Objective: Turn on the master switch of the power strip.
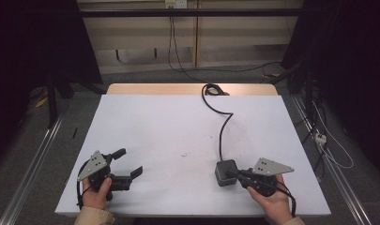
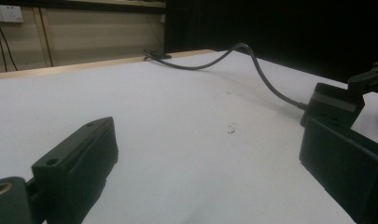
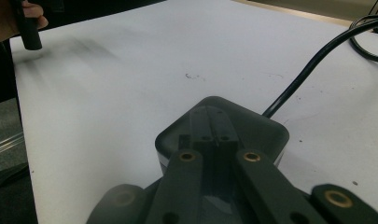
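While scanning the white bench [image 1: 155, 126] from its left edge, meet first the left hand-held gripper [image 1: 130, 162] at about 8 o'clock, clasped from below by the left hand [image 1: 95, 194]. Held with jaws wide apart, clamping nothing, aimed toward 2 o'clock over bare bench. Seen along those jaws in the left gripper view: white surface between them, and off at 2 o'clock the dark box.

Near the middle of the bench, toward 6 o'clock, just a small dark speck [image 1: 183, 154].

Further right, at about 5 o'clock, find the dark grey box [image 1: 221, 168], flat on the bench, well apart from the left hand-held gripper. Joined at its far side to a black cable [image 1: 221, 133], winding off toward 12 o'clock and looping at the far edge of the bench.

Just right of the box, find the right hand-held gripper [image 1: 231, 174], gripped by the right hand [image 1: 272, 204] and aimed toward 9 o'clock. Held with jaws brought together, tips lying over the top face of the box, not clamped round its sides, as seen in the right gripper view.
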Demonstrator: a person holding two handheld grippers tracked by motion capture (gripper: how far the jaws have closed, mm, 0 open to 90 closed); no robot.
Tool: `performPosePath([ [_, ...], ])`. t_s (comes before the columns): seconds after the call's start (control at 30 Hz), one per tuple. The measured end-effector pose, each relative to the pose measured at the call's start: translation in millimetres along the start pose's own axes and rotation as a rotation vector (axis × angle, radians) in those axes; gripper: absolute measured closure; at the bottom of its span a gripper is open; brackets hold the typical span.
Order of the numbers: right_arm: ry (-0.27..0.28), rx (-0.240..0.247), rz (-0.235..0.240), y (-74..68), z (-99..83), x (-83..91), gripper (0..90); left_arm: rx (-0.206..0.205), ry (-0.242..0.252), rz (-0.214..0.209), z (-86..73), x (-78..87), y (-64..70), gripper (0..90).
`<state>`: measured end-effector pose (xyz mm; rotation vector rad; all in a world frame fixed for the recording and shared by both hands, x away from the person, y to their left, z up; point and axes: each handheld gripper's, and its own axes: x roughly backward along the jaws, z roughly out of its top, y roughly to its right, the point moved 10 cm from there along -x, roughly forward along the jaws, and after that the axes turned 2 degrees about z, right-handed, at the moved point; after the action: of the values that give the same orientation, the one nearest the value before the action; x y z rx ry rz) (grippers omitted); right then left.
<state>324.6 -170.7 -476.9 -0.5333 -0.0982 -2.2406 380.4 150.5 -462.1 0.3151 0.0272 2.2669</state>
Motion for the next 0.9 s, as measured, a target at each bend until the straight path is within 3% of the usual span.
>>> performPosePath([
  [0.27, 0.005, -0.027, 0.004, 0.7, 1.1, 0.5, 90.0, -0.006, -0.001, -0.002, 0.3, -0.2, 0.4, 3.9],
  [0.63, -0.002, -0.016, -0.003, 0.9, 1.8, 0.5, 90.0, -0.007, -0.003, -0.004, 0.0, -0.5, 0.6, 3.9],
  [0.8, 0.012, -0.022, 0.015, -1.1, 3.7, 1.0, 90.0, -0.009, -0.003, -0.005, 0.0, -0.9, 1.2, 3.9],
  [0.9, 0.017, -0.033, 0.007, 0.5, 4.9, 1.8, 80.1, -0.01, -0.004, -0.005, -0.2, -1.0, 1.0, 3.9],
])
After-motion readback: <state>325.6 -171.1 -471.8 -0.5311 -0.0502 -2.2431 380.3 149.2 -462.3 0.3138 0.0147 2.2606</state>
